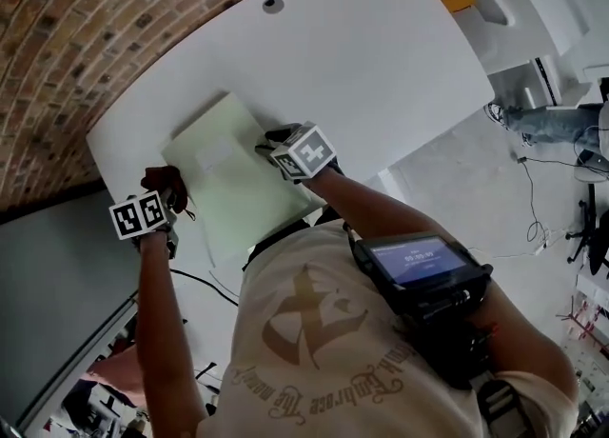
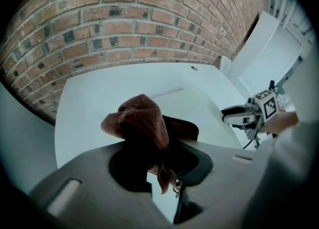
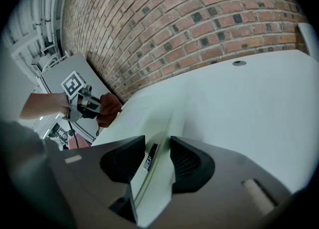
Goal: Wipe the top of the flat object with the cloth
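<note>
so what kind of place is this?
Probably a lab or workshop room rather than a home: a plain white table set against a bare brick wall, with loose cables trailing across the floor.

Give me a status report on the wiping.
Left gripper shut on cloth, at edge of flat object. Right gripper open, straddling opposite edge. Nothing in the way.

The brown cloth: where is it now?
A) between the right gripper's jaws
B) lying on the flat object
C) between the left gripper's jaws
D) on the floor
C: the left gripper view shows the brown cloth bunched between the jaws of the left gripper.
</note>
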Motion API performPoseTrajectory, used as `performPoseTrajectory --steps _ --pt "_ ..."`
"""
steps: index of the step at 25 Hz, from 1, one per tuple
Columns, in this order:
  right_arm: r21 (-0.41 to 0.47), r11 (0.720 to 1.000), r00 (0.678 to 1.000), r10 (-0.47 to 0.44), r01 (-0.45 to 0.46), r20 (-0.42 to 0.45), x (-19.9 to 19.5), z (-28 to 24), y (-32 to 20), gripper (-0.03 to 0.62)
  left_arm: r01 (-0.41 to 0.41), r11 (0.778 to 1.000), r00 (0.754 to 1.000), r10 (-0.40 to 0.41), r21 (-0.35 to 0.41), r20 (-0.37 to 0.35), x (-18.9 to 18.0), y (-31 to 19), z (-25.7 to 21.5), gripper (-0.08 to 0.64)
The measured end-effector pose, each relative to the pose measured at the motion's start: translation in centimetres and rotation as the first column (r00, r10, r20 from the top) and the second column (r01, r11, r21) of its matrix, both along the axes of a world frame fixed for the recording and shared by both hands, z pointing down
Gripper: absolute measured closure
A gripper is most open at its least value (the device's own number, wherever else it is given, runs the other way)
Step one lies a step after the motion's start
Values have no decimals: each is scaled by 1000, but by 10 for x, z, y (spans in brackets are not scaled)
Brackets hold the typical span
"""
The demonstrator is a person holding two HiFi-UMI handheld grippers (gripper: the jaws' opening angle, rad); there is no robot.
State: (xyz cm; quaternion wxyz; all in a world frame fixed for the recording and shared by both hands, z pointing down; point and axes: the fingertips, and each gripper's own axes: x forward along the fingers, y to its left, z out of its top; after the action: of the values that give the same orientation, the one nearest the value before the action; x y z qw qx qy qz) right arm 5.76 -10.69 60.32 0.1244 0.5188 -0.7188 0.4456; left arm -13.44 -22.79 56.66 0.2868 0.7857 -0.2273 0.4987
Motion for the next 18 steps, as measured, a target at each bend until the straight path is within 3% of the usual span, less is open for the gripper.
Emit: performPoseTrajectory --steps 3,8,15,18 --pt "5 1000 1000 5 -5 24 2 -2 -2 423 -1 1000 998 1 -4 -55 18 9 -17 474" --pt "10 999 999 -32 31 13 -1 -4 -1 423 -95 995 987 92 -13 -133 76 35 -35 474" --pt "-8 997 997 -73 73 38 -9 -3 17 416 -217 975 966 207 -50 -157 152 74 -28 474" --pt "10 995 995 -97 97 26 -10 -4 20 426 -239 966 959 220 -97 -176 180 91 -22 474"
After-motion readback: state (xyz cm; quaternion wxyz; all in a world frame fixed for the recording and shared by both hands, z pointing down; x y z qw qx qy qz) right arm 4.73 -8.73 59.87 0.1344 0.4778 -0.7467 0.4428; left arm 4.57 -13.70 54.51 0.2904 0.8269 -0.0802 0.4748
